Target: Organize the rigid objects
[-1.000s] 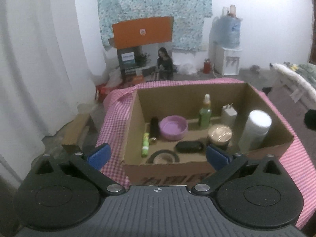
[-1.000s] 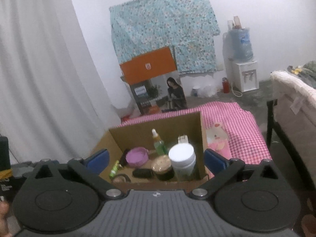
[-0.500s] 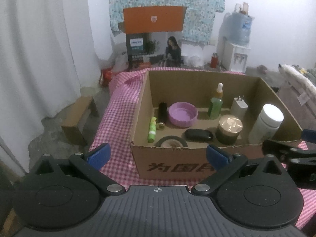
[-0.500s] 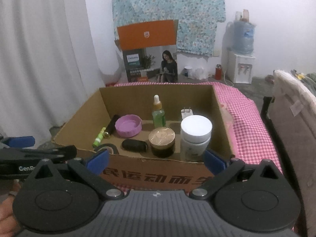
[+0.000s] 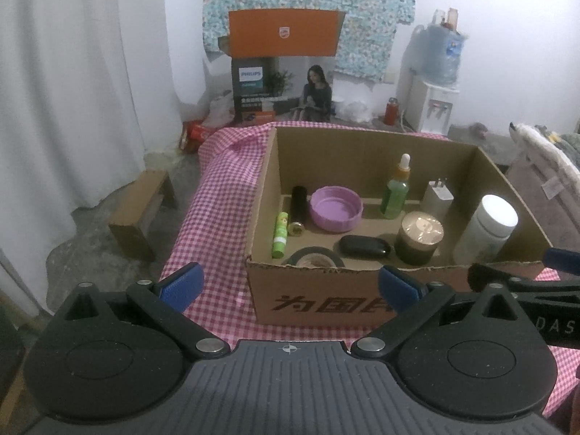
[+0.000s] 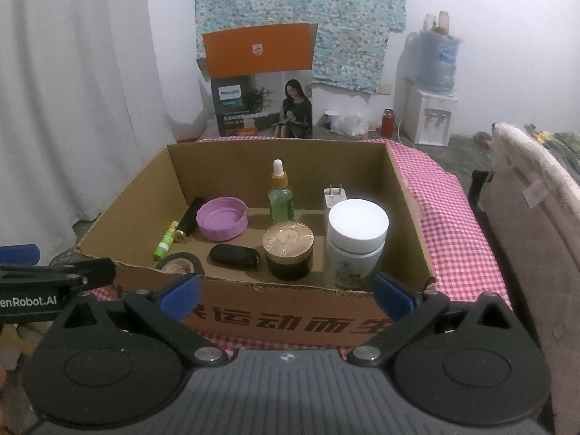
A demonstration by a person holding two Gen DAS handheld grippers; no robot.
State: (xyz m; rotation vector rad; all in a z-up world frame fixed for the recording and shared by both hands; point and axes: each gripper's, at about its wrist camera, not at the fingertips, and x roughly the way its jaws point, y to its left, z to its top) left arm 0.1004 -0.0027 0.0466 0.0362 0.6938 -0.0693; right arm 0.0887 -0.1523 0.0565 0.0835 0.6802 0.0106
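Observation:
A cardboard box (image 5: 326, 301) (image 6: 290, 322) stands on a pink checked cloth (image 5: 217, 195) (image 6: 453, 217). Inside are a purple lid (image 5: 336, 208) (image 6: 222, 217), a green dropper bottle (image 5: 395, 195) (image 6: 280, 199), a white charger (image 5: 436, 197), a white jar (image 5: 485, 232) (image 6: 357, 243), a gold-lidded dark jar (image 5: 418, 237) (image 6: 289, 250), a black case (image 5: 364, 245) (image 6: 235, 254), a tape roll (image 5: 313, 259), a green stick (image 5: 280, 233) and a black tube (image 5: 298, 204). My left gripper (image 5: 290, 282) and right gripper (image 6: 286, 291) both stand open and empty before the box's near wall.
On the floor behind stands an orange-flapped printed carton (image 5: 282, 72). A water dispenser (image 5: 431, 105) is at the back right, a small cardboard stool (image 5: 141, 210) on the left, white curtains on the left, and a sofa edge (image 6: 525, 217) on the right.
Both grippers drew back from the box and levelled toward it, so it now sits centred in each view. Each gripper's fingers have come into the other's view. Nothing in the box moved.

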